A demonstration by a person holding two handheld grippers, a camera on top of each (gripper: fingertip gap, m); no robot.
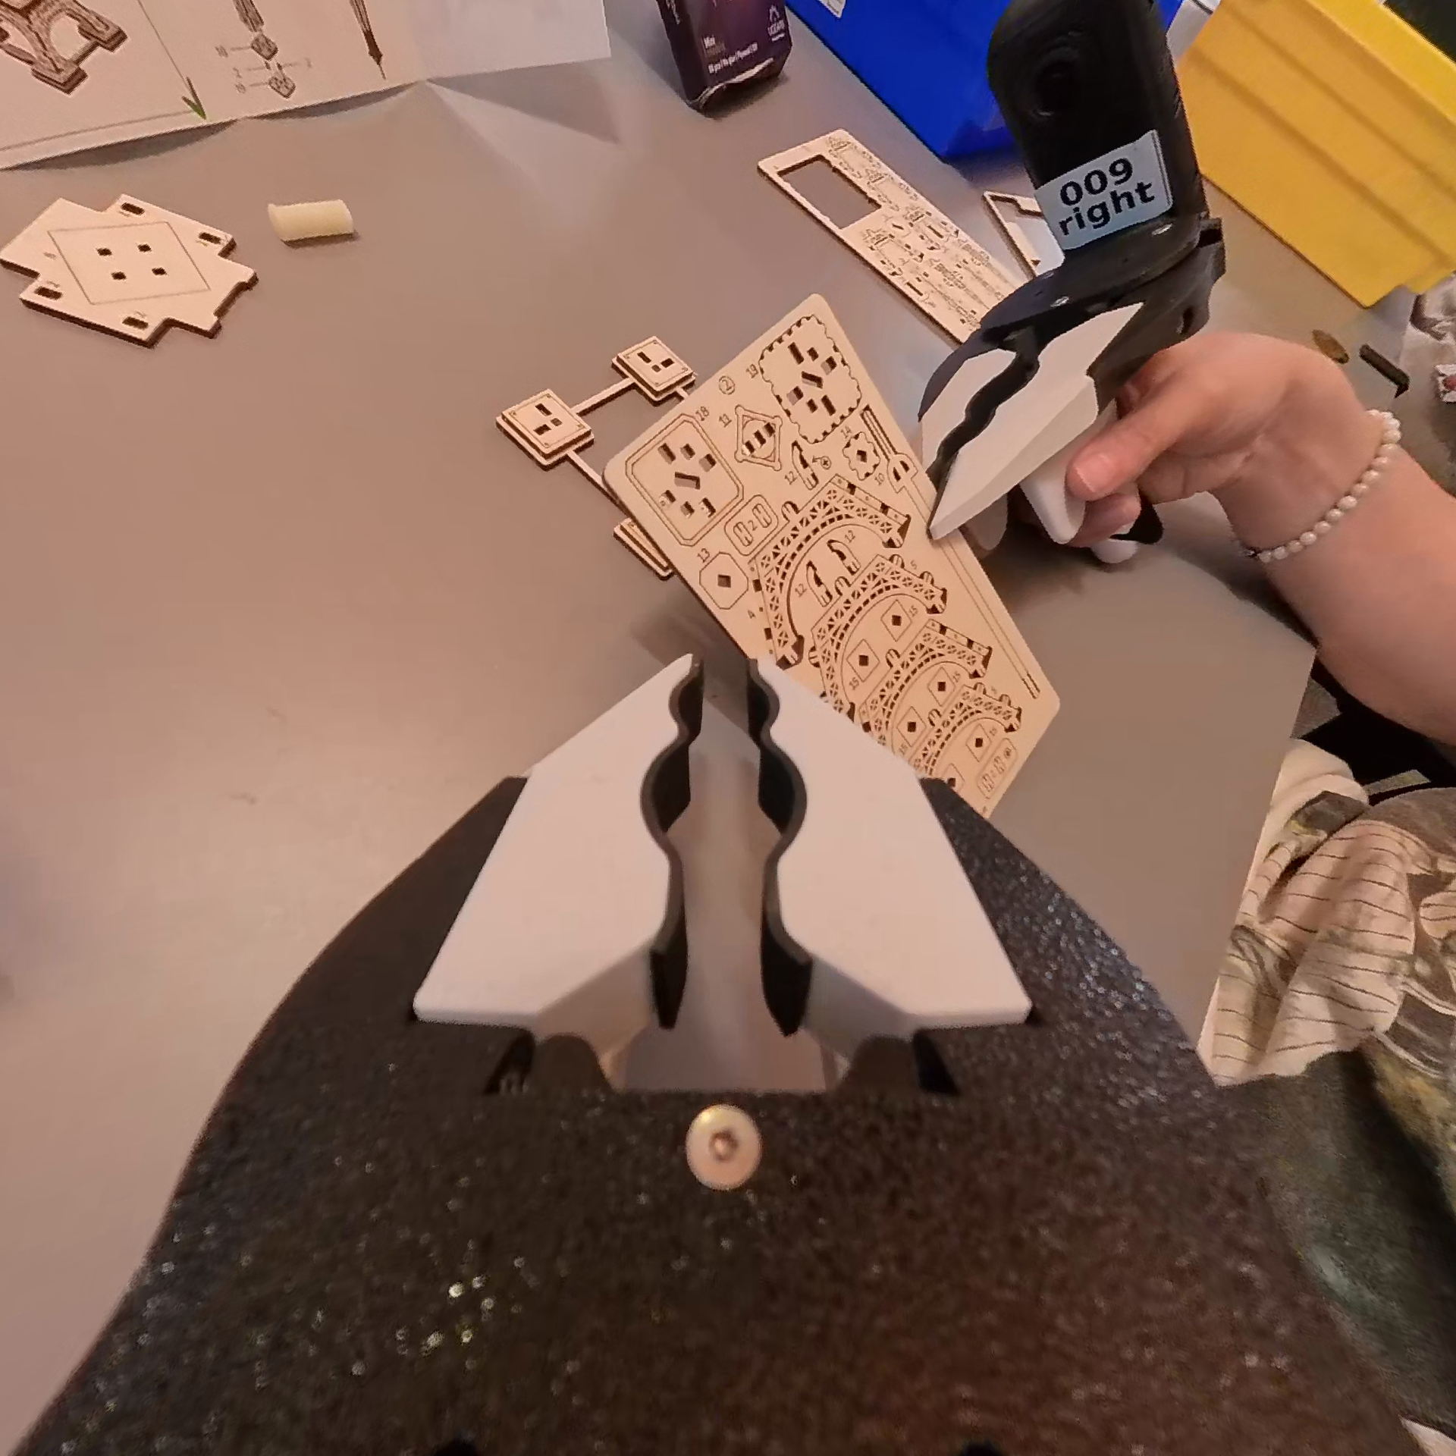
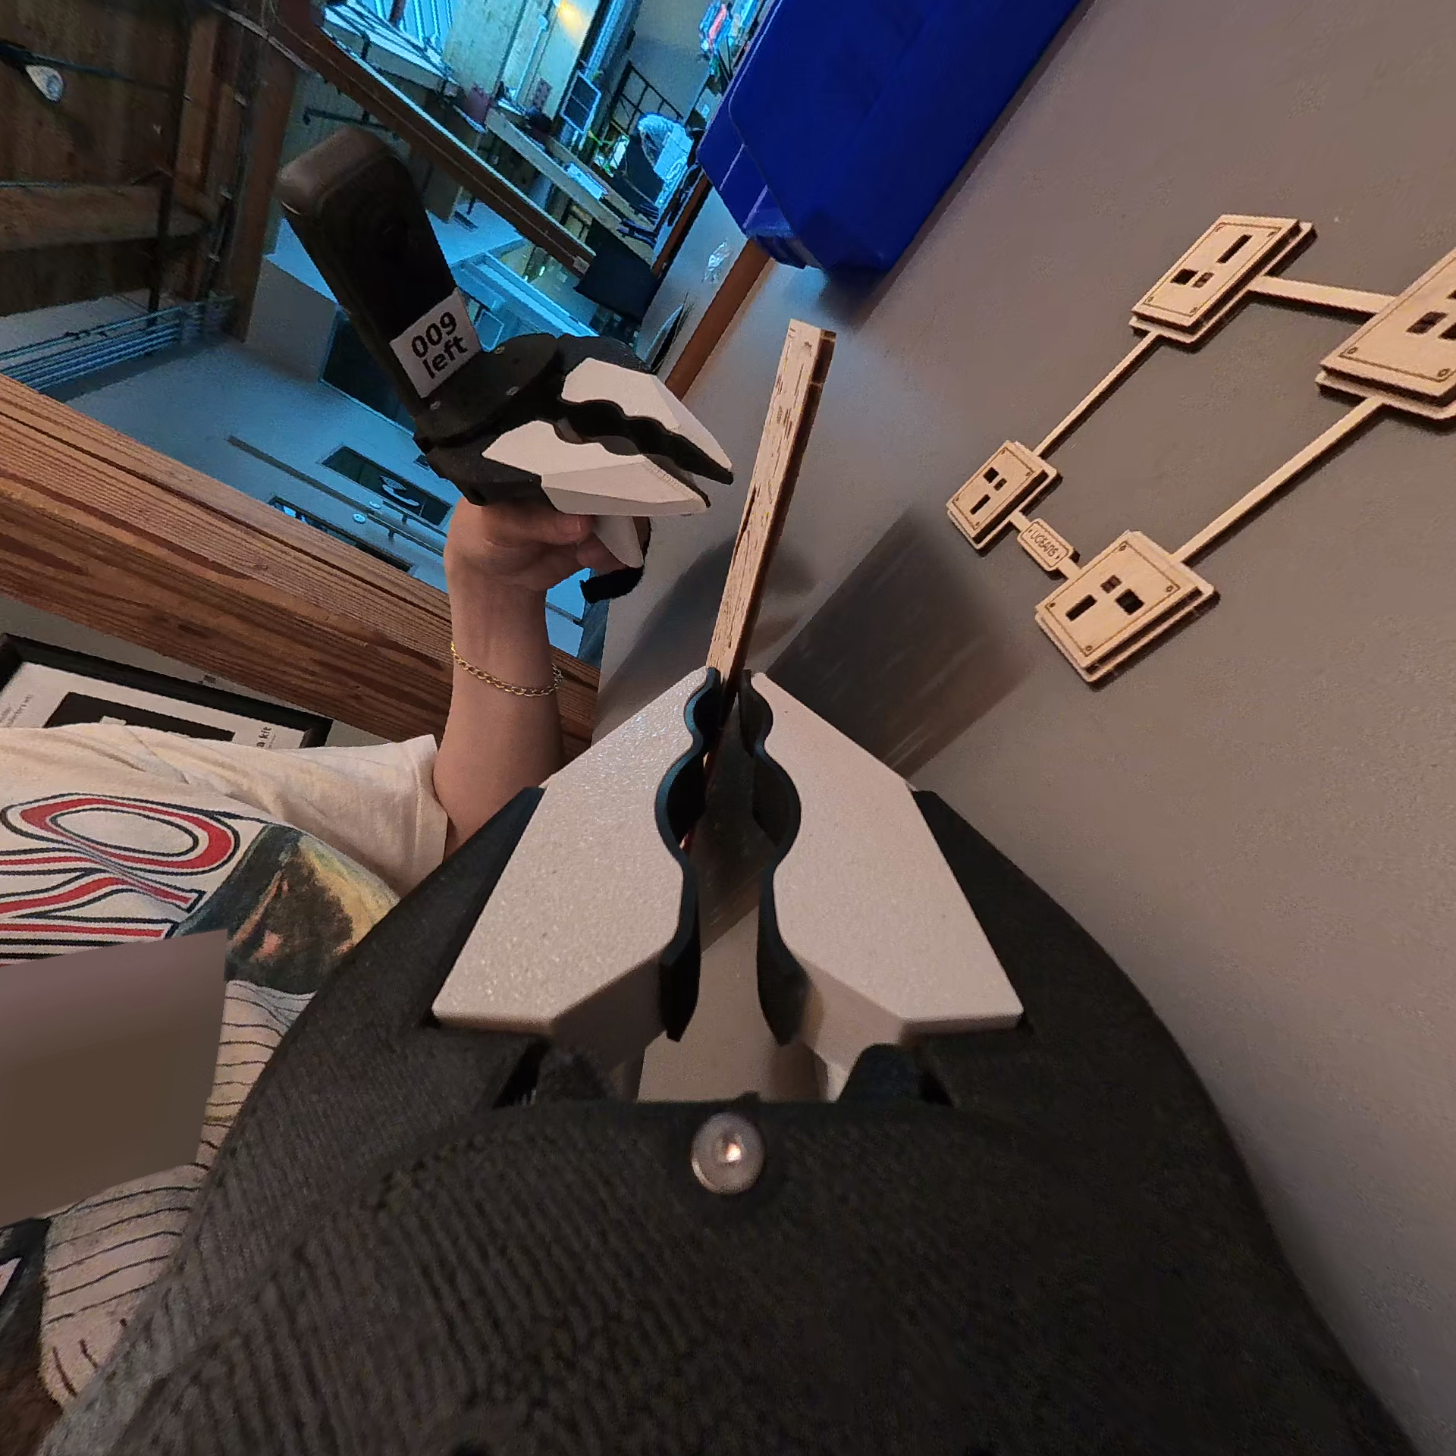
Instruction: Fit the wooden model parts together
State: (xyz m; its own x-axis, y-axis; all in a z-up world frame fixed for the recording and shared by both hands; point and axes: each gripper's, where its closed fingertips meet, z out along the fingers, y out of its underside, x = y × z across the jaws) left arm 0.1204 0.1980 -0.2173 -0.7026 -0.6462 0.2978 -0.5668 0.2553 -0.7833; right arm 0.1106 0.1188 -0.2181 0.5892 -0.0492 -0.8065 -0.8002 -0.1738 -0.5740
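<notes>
Nearest the left wrist view's lens, the left gripper (image 1: pixel 725 677) hovers released, a plain gap between its wavy pads and nothing in it. Taking the grey table (image 1: pixel 315 630) as landmark, the largest task thing is the laser-cut wooden sheet (image 1: pixel 827 567), lifted off the table and standing tilted on edge, its long axis running from near the left gripper's tips up and away toward the right gripper (image 1: pixel 941 504). That right gripper, held in a hand (image 1: pixel 1229 441), is clenched on one long edge of the sheet; in the right wrist view the sheet (image 2: pixel 768 512) rises edge-on out of its own pads (image 2: pixel 729 693). Flat on the table beyond the sheet lies the four-pad base frame (image 1: pixel 599 410), and farther off the cross-shaped base plate (image 1: pixel 126 268), well apart from both grippers. Judging from this, the coming move turns on the sheet lying just ahead and slightly right of the free left gripper, which is the nearer one to press or pluck a part out of its face.
</notes>
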